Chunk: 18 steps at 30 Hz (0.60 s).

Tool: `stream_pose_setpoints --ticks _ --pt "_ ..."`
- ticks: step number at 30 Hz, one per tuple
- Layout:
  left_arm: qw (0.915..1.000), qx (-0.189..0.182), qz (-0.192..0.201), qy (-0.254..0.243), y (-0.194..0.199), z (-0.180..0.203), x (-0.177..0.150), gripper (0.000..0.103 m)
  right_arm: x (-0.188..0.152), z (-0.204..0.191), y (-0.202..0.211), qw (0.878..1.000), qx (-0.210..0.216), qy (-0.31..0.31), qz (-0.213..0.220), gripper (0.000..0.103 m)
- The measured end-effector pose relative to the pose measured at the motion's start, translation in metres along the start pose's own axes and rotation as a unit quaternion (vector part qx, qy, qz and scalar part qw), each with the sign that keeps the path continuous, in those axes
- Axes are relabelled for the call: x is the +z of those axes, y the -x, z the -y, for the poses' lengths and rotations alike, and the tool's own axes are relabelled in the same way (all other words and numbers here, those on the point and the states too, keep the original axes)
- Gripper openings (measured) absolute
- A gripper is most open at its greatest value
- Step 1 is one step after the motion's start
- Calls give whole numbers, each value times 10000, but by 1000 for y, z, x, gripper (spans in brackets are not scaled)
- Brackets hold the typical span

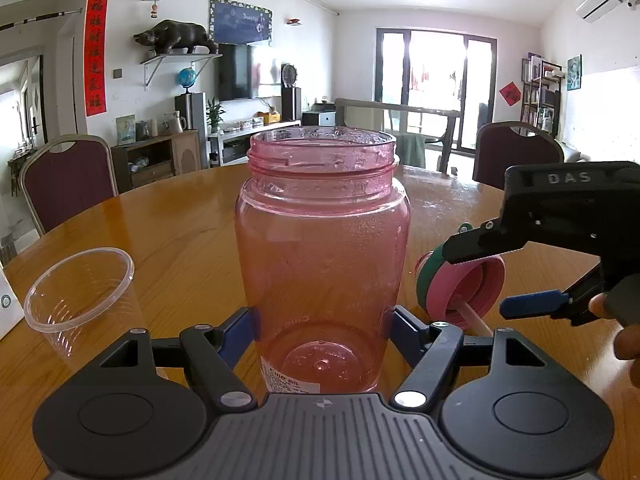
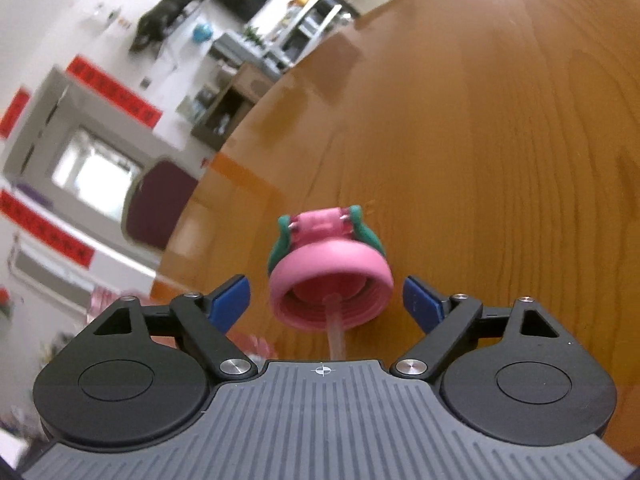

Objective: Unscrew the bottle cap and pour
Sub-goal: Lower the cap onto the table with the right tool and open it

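A pink see-through bottle (image 1: 322, 248) stands upright on the wooden table (image 1: 180, 216), its mouth uncapped. My left gripper (image 1: 322, 326) is shut on its lower body, blue pads on both sides. The pink and green cap (image 2: 330, 276) with its straw lies on its side on the table to the bottle's right, and also shows in the left wrist view (image 1: 460, 286). My right gripper (image 2: 326, 300) is open around the cap, its blue pads apart from it. It shows from the side in the left wrist view (image 1: 516, 280). A clear plastic cup (image 1: 80, 296) stands left of the bottle.
A white box edge (image 1: 6, 308) sits at the table's far left. Dark red chairs (image 1: 68, 184) stand beyond the table's far edge. The table (image 2: 500, 140) stretches out past the cap.
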State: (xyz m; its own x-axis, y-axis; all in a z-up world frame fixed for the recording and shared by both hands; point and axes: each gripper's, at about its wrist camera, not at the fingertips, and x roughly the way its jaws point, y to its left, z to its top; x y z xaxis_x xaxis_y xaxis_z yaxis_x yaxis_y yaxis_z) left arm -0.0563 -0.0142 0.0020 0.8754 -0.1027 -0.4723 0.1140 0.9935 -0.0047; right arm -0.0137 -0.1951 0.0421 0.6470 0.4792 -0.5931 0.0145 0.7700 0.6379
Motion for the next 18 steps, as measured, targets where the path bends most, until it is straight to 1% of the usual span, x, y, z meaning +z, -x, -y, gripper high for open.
stream_pose_setpoints --ticks 3,6,12,17,18 --pt "10000 4 8 17 0 1 0 72 3 -8 5 9996 -54 266 -15 94" --pt "10000 -1 7 40 0 1 -1 73 5 -17 8 9982 -162 569 -25 95" --pt "10000 18 26 65 -2 1 0 76 6 -28 15 9919 -438 1192 -83 98" --pt "10000 35 49 49 -2 3 -1 76 7 -29 25 9871 -543 1496 -164 99" --pt "10000 42 52 46 -2 3 -1 77 9 -31 25 9849 -617 1606 -177 99"
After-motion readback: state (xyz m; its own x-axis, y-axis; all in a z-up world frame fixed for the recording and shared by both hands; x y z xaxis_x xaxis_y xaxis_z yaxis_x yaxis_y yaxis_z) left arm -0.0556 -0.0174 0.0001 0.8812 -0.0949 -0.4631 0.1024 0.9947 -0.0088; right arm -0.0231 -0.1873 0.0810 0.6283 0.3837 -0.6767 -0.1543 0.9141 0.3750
